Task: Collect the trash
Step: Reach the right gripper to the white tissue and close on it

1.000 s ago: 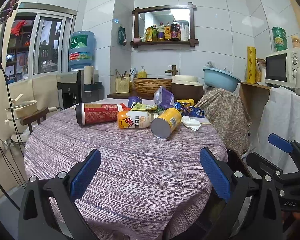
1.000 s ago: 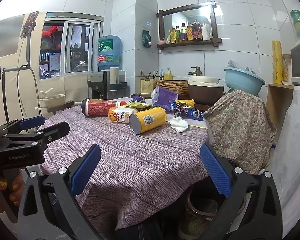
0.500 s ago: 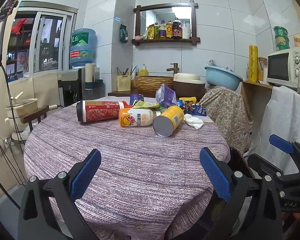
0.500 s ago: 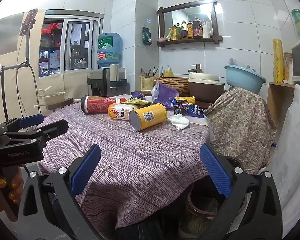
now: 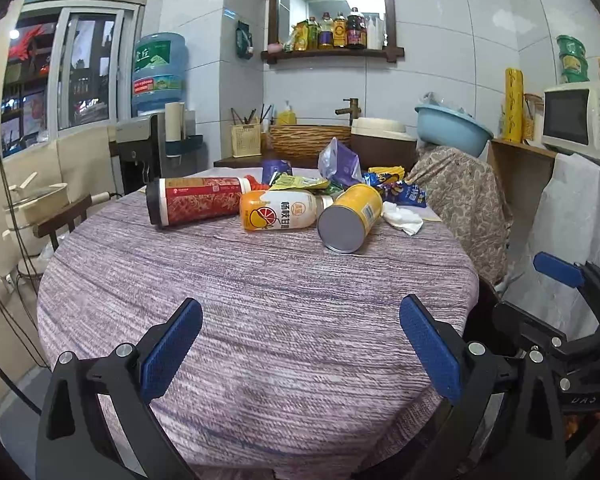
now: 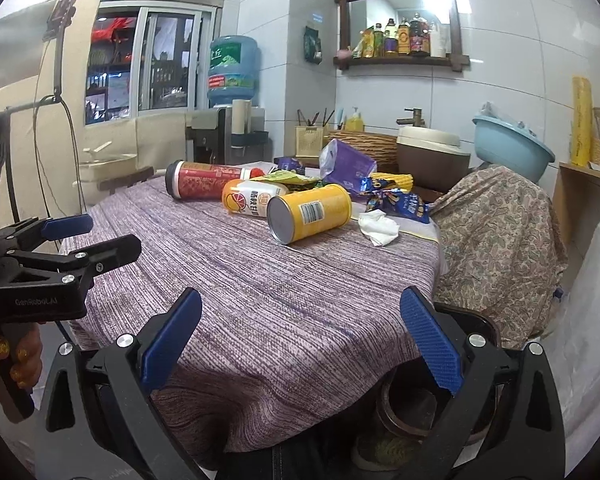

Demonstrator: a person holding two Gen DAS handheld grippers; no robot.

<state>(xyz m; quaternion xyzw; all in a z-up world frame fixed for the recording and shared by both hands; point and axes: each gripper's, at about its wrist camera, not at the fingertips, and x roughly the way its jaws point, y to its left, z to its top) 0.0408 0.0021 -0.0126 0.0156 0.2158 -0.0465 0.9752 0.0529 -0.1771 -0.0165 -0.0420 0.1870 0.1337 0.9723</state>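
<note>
Two hand-held grippers: left [image 5: 300, 344], right [image 6: 300, 340]; on one table [image 5: 260, 320]: two tall canisters, red [image 5: 196, 205], yellow [image 5: 350, 218]; one orange drink bottle [image 5: 280, 211]; one crumpled tissue [image 5: 402, 219]; several snack wrappers, count unclear

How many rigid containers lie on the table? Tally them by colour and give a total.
Red canister: 1
Orange-and-white bottle: 1
Yellow can: 1
Total: 3, all lying on their sides.

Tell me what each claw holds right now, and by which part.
Nothing is held. The left claw and right claw are both open and empty above the table, short of the trash.
</note>
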